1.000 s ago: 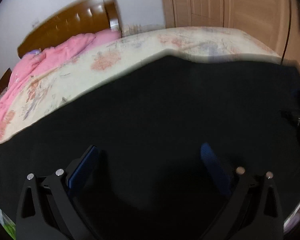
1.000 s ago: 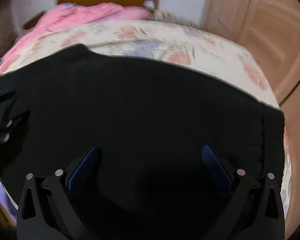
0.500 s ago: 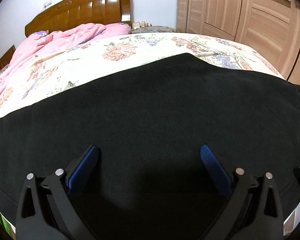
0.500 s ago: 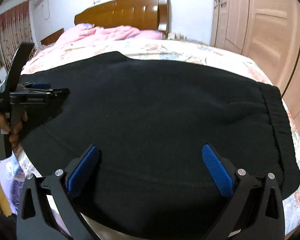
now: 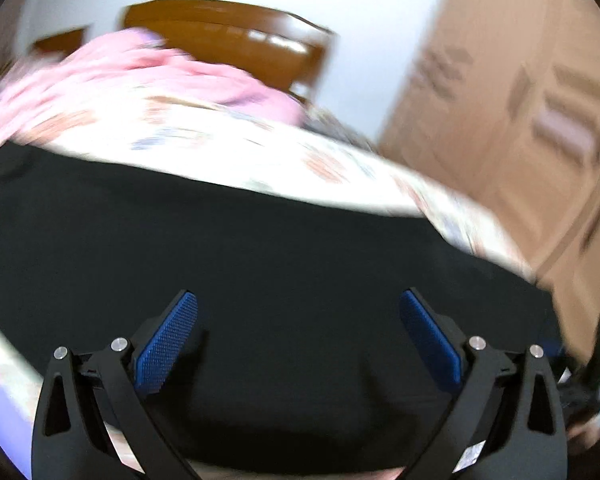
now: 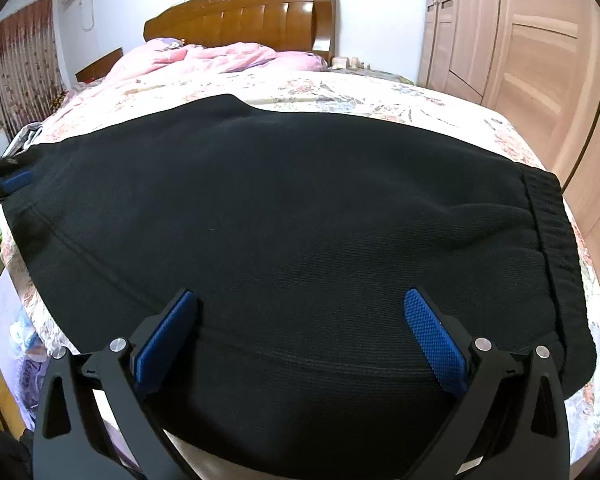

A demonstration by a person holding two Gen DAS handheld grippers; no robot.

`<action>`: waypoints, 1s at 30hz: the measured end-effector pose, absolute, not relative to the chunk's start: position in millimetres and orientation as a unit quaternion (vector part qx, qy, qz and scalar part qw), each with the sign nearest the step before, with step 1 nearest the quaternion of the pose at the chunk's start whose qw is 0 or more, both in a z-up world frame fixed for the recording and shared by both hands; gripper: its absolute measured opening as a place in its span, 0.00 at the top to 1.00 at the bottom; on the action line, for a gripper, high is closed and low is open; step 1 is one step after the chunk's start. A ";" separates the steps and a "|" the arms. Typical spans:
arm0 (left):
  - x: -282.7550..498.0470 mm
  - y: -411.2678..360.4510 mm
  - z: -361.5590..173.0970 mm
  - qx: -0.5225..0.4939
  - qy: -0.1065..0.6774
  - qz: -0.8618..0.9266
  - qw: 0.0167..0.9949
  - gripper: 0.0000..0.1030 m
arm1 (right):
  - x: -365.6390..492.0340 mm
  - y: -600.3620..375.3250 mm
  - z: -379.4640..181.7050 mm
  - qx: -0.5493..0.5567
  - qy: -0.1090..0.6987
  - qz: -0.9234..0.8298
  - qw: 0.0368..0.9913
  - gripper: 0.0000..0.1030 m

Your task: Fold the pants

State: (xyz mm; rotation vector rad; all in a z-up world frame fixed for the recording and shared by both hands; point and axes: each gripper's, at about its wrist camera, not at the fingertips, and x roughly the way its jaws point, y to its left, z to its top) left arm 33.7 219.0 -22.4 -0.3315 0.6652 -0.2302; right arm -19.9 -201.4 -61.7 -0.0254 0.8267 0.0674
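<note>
While the big black knit pants (image 6: 300, 208) lie spread flat across the foot of the bed with the flowery sheet (image 6: 380, 100), both grippers hang just above the near edge of the cloth. The pants lie sideways, with the ribbed waistband (image 6: 548, 232) at the right end, close to the wooden wardrobe doors (image 6: 520, 40). They are laid out flat like this so that a fold can start clean, with no lumps. A pink blanket (image 6: 204, 58) is bunched up far back by the brown wooden headboard (image 6: 244, 12), well apart from the pants.

The right gripper (image 6: 300, 320) has its jaws wide apart, with nothing between them, and its blue pads (image 6: 434, 340) sit over the near hem. The left gripper (image 5: 298, 328) also has its jaws wide and holds nothing. In the right wrist view its blue tip peeks in at the far left, near the leg end of the pants.

Half a second ago the left view was sharp and looked straight up the bed. Now it is blurry and turned toward the right, so the left gripper is swinging fast. The right view is a little closer to the cloth than it was. No fold is made yet, and it looks like both grippers are getting ready to pinch the near edge.
</note>
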 end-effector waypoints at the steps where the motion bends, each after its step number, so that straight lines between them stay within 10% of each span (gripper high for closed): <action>1: 31.3 260.3 -22.8 -0.205 0.319 -0.092 0.921 0.02 | -19.6 -199.1 -60.1 -0.014 0.404 0.024 0.914 0.04; 9: 12.0 487.9 -48.2 -0.397 0.276 0.028 0.875 0.16 | 1.3 -123.2 -15.7 -0.067 0.355 0.053 0.931 0.05; 22: 63.2 534.0 -63.7 -0.447 0.287 -0.022 0.847 0.29 | 79.4 14.6 -45.8 -0.125 0.391 0.165 0.897 0.05; 26: 69.0 540.0 -67.4 -0.444 0.287 -0.024 0.849 0.70 | 81.8 10.1 -61.1 -0.105 0.424 0.161 0.885 0.05; 30: 62.5 538.0 -70.8 -0.429 0.274 -0.001 0.861 0.88 | 80.1 13.2 -63.2 -0.100 0.428 0.162 0.883 0.05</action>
